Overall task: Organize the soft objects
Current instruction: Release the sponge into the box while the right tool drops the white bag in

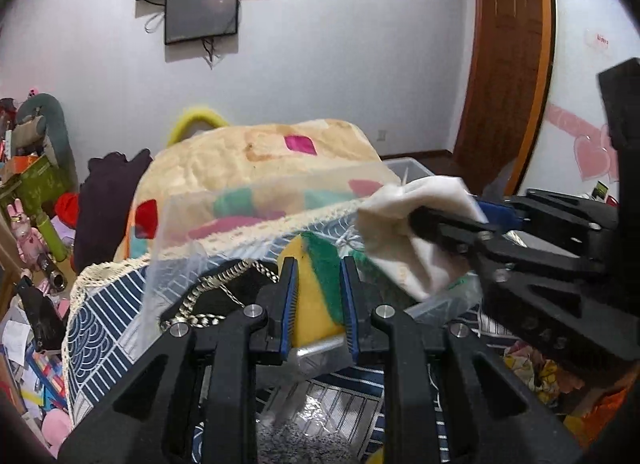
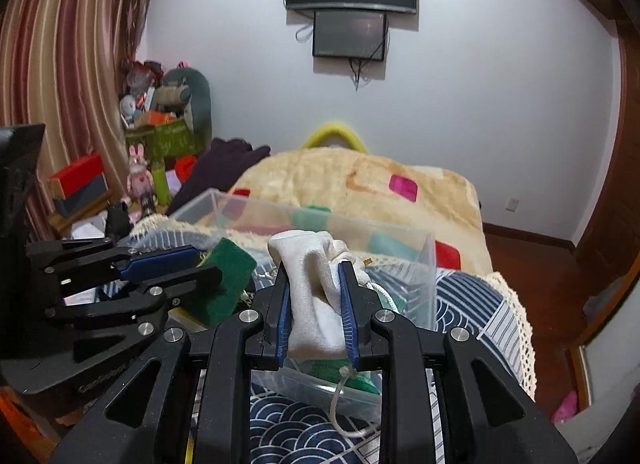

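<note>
- Bed [image 2: 472, 296]: covered with a navy wave-and-stripe patterned cloth edged in cream lace. A beige plush blanket [image 1: 256, 160] with coloured patches is piled at its far end.
- Clear plastic bin [image 2: 424, 264]: sits on the patterned cloth, near both grippers. Green fabric shows through its near wall in the right wrist view only.
- Right wrist view alone shows the striped curtain [image 2: 68, 64] at far left and a white cord [image 2: 340, 404] hanging below the cloth bundle.
- Left wrist view alone shows the wooden door [image 1: 512, 64] at far right and a chain strap [image 1: 208, 296] lying left of the sponge, in or behind the bin; which cannot be told.
- Left gripper [image 1: 319, 302]: fingers narrowed onto a yellow-and-green sponge [image 1: 316, 284], pads touching both of its sides. It holds the sponge over the bin's left side.
- Right gripper [image 2: 316, 310]: fingers partly closed, clamping a white cloth bundle [image 2: 316, 288] between the blue pads. The bundle is held above the bin's near part, just right of the sponge.
</note>
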Demonstrator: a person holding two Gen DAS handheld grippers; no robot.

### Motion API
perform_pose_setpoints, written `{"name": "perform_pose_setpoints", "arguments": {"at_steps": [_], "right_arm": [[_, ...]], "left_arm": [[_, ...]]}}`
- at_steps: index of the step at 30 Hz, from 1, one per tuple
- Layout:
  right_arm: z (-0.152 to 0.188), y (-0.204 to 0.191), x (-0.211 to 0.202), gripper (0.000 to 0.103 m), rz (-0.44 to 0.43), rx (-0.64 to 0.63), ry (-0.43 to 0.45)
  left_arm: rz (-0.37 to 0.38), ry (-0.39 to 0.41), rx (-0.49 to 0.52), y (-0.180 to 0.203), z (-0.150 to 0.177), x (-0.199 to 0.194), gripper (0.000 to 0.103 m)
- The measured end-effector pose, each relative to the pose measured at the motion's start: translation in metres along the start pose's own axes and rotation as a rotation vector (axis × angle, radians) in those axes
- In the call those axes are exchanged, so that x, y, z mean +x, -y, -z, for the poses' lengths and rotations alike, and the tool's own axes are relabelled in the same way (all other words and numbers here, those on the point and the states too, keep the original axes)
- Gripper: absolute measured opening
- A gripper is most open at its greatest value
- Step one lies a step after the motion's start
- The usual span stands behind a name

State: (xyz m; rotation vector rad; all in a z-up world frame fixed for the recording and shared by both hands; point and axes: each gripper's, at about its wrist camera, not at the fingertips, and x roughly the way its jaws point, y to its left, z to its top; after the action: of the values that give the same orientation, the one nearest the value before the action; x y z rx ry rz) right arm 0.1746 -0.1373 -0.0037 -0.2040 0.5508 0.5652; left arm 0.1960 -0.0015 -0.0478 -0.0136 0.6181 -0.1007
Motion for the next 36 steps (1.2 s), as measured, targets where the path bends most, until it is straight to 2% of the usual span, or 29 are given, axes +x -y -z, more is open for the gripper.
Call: {"name": "perform_pose_setpoints", "arguments": {"at_steps": [7, 14, 17, 19, 21, 24, 26, 30, 32, 36], "right_arm": [[0.010, 0.001, 0.019, 0.020, 0.003, -0.007, -0.096], [0.008, 0.004, 0.010, 0.024, 0.005, 0.005, -0.092], [0.005, 0.006, 0.003, 0.028, 0.004, 0.012, -0.075], [0.003, 0.008, -0.003, 0.039, 0.003, 0.017, -0.059], [0.001, 0.008, -0.010, 0.046, 0.005, 0.017, -0.035], [-0.002, 0.008, -0.019, 0.047, 0.008, 0.018, -0.009], [-0.004, 0.009, -0.025, 0.048, 0.003, 0.024, 0.008], [-0.007, 0.010, -0.041, 0.055, 0.004, 0.028, 0.051], [-0.007, 0.009, -0.050, 0.056, 0.008, 0.026, 0.074], [-0.004, 0.008, -0.066, 0.060, 0.005, 0.025, 0.108]], "left_arm": [[-0.014, -0.011, 0.011, 0.005, 0.001, 0.003, 0.021], [-0.009, -0.015, -0.007, 0.002, 0.002, -0.004, 0.026], [-0.002, -0.004, -0.018, 0.000, 0.002, -0.011, 0.031], [-0.002, 0.005, -0.022, -0.001, 0.002, -0.016, 0.036], [-0.002, 0.015, -0.026, -0.002, 0.001, -0.022, 0.038], [0.000, 0.035, -0.038, -0.005, 0.000, -0.034, 0.041], [0.007, 0.052, -0.053, -0.007, -0.001, -0.042, 0.049], [0.002, 0.103, -0.070, -0.011, -0.002, -0.066, 0.054], [-0.006, 0.125, -0.074, -0.012, -0.001, -0.076, 0.061], [-0.020, 0.150, -0.083, -0.014, 0.006, -0.094, 0.065]]}}
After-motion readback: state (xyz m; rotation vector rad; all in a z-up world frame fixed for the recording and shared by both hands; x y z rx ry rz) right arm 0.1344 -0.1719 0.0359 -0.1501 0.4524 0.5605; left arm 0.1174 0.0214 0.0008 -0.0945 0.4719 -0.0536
